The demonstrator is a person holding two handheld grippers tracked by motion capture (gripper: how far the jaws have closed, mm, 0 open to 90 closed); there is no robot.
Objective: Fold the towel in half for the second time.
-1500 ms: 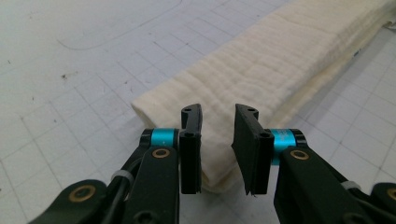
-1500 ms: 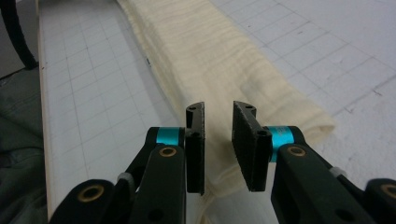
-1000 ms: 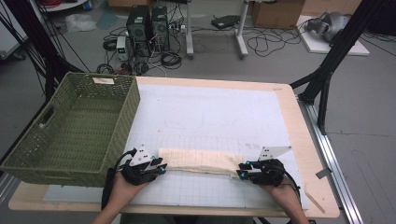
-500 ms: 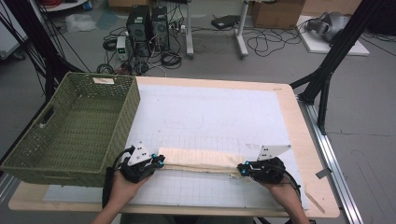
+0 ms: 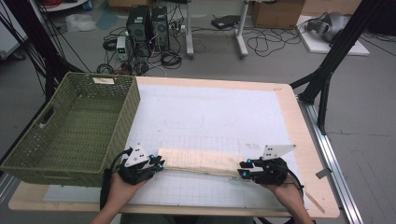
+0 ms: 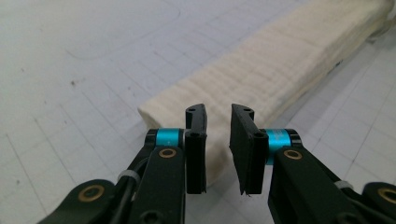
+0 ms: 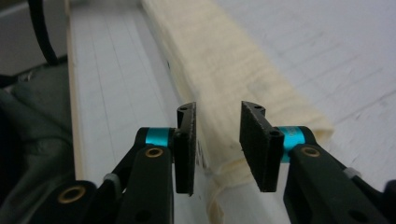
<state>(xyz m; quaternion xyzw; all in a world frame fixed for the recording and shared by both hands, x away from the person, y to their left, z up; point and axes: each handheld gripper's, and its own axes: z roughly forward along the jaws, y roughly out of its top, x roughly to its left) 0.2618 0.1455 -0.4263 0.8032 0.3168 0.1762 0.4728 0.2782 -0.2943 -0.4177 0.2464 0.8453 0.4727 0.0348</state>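
A long folded cream cloth lies flat across the near part of the white grid mat. My left gripper sits at its left end and my right gripper at its right end. In the left gripper view the jaws of my left gripper stand apart over the cloth's end, and the pads do not press on it. The right gripper likewise gapes over the other end of the cloth. Both pairs of jaws have just been opening.
A large green woven basket stands at the table's left, close to my left hand. The wooden table edge runs along the right. Black stand legs, cables and computer boxes are on the floor beyond the table.
Half a second ago the cloth looked thin and pulled taut between the grippers; now it lies wider and flat. Both hands stayed almost in place.
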